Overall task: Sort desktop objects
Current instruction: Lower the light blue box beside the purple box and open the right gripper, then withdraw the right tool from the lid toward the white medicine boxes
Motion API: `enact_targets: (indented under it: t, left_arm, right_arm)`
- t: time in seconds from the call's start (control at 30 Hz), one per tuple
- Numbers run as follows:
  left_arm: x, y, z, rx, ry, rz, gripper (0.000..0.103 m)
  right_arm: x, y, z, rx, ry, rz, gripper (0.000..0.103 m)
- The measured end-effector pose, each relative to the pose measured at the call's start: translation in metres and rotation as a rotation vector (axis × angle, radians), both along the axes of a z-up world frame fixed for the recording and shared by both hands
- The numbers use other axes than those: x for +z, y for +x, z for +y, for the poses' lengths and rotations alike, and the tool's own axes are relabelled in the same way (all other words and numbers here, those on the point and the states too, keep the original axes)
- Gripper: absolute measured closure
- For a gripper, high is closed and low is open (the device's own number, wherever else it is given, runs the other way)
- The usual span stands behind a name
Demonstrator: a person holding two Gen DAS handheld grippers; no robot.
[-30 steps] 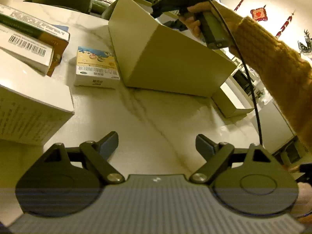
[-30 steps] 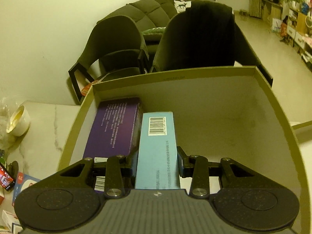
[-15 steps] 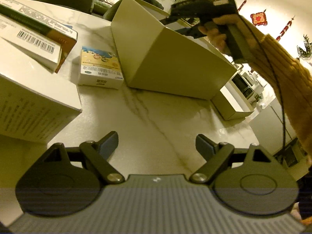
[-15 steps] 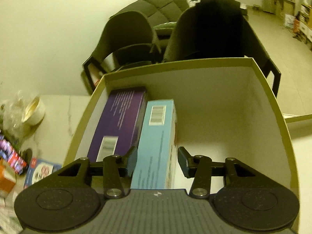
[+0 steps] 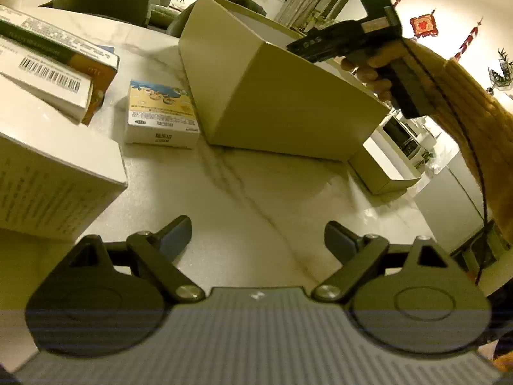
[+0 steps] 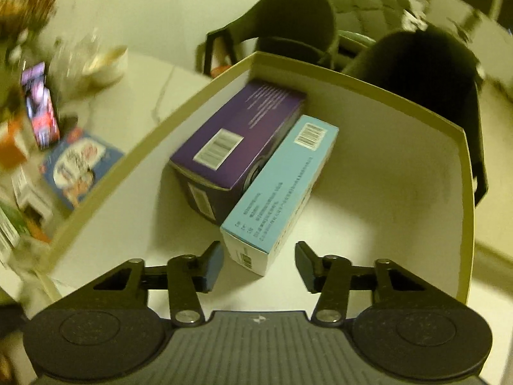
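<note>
The light blue box [image 6: 282, 192] lay inside the storage box [image 6: 466, 173], leaning against the purple box [image 6: 237, 147]. The right gripper [image 6: 258, 261] hovered just near it, jaws wide and empty; apparently clear, though blur hid contact, so withdrawing might nudge it.

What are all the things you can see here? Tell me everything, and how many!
big open box: 1, beige, on the table
purple box: 1, purple, inside the big box by its left wall
light blue box: 1, blue, inside, leaning against the purple one
small carton: 1, white and yellow, beside the big box
stacked cartons: 2, white and orange, table's left
shallow tray: 1, beige, behind the big box
chairs: 2, dark, past the table
left claw: open, empty
right claw: open, empty, above the big box
</note>
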State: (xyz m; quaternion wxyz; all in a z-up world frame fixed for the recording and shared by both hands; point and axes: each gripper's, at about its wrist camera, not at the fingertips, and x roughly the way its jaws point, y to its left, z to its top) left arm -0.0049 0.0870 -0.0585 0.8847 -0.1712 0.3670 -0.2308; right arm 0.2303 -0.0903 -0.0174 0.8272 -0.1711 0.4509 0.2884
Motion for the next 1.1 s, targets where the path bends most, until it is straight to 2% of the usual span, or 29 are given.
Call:
enact_targets:
  t: [0.27,0.67,0.73,0.8,0.87,0.93,1.0,1.07,1.1]
  left_arm:
    - [0.002,0.000,-0.002,0.001,0.016,0.002,0.012]
    - [0.005,-0.004,-0.002,0.034,0.019,0.006,0.012]
    - [0.010,-0.009,0.000,0.041,0.021,-0.006,0.012]
    - [0.015,-0.014,0.003,0.061,0.022,-0.019,0.011]
    - [0.019,-0.019,0.007,0.089,0.024,-0.033,0.011]
    - [0.023,-0.025,0.010,0.116,0.026,-0.048,0.008]
    - [0.028,-0.030,0.014,0.144,0.028,-0.062,0.000]
    - [0.032,-0.035,0.017,0.172,0.030,-0.076,0.000]
    - [0.034,-0.038,0.019,0.186,0.031,-0.084,0.000]
  right_arm:
    - [-0.010,0.008,0.022,0.087,-0.082,-0.102,0.062]
    - [-0.016,0.021,0.026,0.033,-0.085,-0.133,0.061]
    - [-0.013,0.018,0.025,0.008,-0.073,-0.147,0.057]
    - [-0.005,0.014,0.020,-0.059,-0.034,-0.160,0.045]
    - [0.004,0.006,0.013,-0.129,0.024,-0.160,0.043]
    - [0.012,-0.006,0.008,-0.153,0.071,-0.159,0.037]
    - [0.019,-0.023,0.004,-0.150,0.091,-0.181,0.026]
    - [0.023,-0.039,-0.001,-0.178,0.109,-0.214,0.015]
    - [0.025,-0.048,-0.004,-0.194,0.119,-0.232,0.013]
